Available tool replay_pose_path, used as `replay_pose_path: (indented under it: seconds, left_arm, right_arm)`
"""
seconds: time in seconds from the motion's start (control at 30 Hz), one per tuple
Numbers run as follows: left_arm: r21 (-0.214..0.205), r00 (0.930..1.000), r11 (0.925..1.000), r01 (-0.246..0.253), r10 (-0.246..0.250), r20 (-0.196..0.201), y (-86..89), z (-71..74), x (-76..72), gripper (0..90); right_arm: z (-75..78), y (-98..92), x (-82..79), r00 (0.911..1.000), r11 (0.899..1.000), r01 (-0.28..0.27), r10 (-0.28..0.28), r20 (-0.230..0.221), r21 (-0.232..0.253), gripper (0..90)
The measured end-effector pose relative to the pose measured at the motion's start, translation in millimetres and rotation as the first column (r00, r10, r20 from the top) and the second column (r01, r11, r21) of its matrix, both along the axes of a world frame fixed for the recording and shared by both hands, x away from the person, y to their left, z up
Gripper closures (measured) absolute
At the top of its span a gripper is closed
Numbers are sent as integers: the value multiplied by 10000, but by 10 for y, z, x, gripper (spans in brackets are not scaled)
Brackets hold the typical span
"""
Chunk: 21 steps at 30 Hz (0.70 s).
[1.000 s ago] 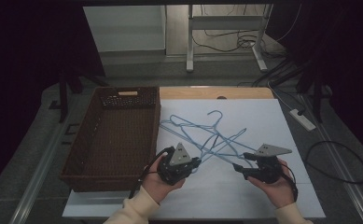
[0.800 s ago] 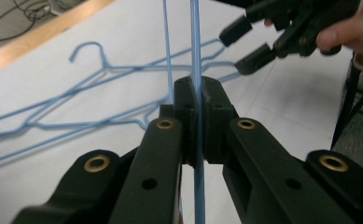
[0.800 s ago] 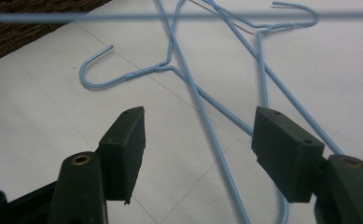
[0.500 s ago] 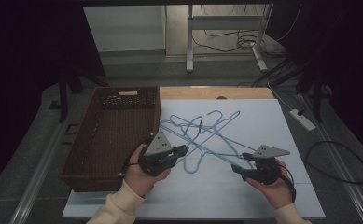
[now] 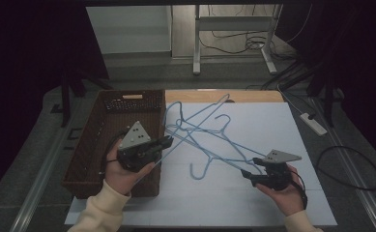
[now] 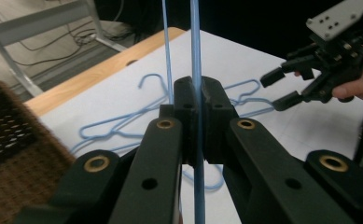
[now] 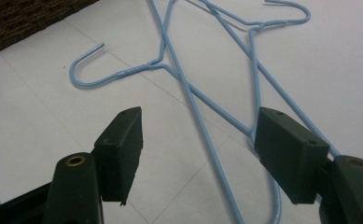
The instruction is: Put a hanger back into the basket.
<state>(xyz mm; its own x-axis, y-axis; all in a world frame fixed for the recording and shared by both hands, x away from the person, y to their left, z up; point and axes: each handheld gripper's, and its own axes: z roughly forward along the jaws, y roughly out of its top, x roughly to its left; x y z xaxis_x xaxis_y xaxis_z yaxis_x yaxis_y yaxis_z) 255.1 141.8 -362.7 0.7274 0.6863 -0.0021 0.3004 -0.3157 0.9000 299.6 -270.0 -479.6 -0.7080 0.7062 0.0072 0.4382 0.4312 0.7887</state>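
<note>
L gripper (image 5: 168,140) clamped tight on a blue wire hanger (image 6: 196,56), held up just beside the wicker basket (image 5: 91,145), at its near-right corner. R gripper (image 5: 249,168), well right of the basket, jaws wide, nothing gripped; other blue hangers (image 7: 188,88) lie on the white board (image 5: 272,125) between its pads.

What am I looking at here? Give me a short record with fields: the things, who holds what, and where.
work: lifting blue wire hangers off a white table top
left hand-held gripper: shut on a hanger wire, raised beside the basket
right hand-held gripper: open, low over the hangers' ends, gripping nothing
hangers: several, tangled, one lifted at an end
basket: brown wicker, left of the white top; contents cannot be told
</note>
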Motion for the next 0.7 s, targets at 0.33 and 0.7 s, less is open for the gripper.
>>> replay_pose_path:
  seconds: [0.33, 0.7]
  left_arm:
    - [15, 9973, 9973, -733, 733, -6, 379, 74, 50, 863]
    - [313, 9856, 9854, -1673, 1679, -193, 858, -15, 151, 863]
  right_arm:
    - [-12, 11, 3, 10000, 9999, -20, 20, -4, -159, 333]
    - [-33, 14, 12, 10000, 9994, -51, 48, -79, -345, 331]
